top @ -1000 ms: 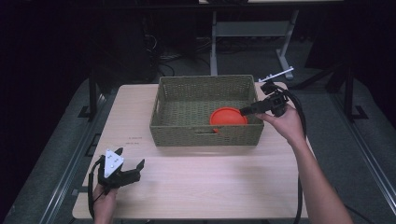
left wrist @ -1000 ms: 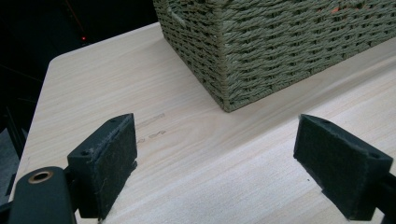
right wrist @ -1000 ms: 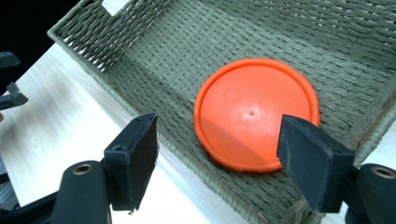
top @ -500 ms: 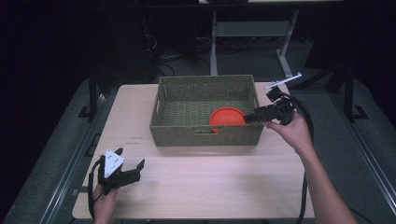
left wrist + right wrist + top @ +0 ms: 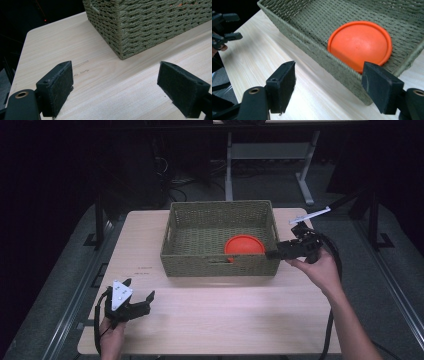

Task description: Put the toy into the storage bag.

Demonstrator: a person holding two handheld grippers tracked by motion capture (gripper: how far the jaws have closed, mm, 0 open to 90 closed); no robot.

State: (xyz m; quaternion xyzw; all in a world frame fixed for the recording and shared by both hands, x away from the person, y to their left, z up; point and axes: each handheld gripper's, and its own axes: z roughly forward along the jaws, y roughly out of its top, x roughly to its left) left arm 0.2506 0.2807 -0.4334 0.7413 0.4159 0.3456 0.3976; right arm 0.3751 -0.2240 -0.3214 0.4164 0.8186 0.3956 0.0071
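A green woven basket [image 5: 220, 237] stands in the middle of the table. An orange round plate [image 5: 244, 245] lies in its front right part, leaning on the front wall, and shows upside down as the orange plate [image 5: 359, 45] in the right gripper view. My right gripper [image 5: 273, 254] hovers just outside the basket's front right corner. It is open and holds nothing, its jaws [image 5: 329, 87] apart above the basket rim [image 5: 312, 42]. My left gripper [image 5: 137, 296] rests at the table's front left, open and empty [image 5: 122, 92], facing the basket's corner [image 5: 140, 25].
The light wooden table [image 5: 225, 315] has bare room in front of the basket and on both sides. A black cable [image 5: 330, 320] trails from the right gripper along the forearm. A metal table frame [image 5: 270, 155] stands behind on the dark floor.
My right gripper has drawn back from the plate inside the basket to outside its front right corner. The plate stays in the basket. The left gripper has not moved.
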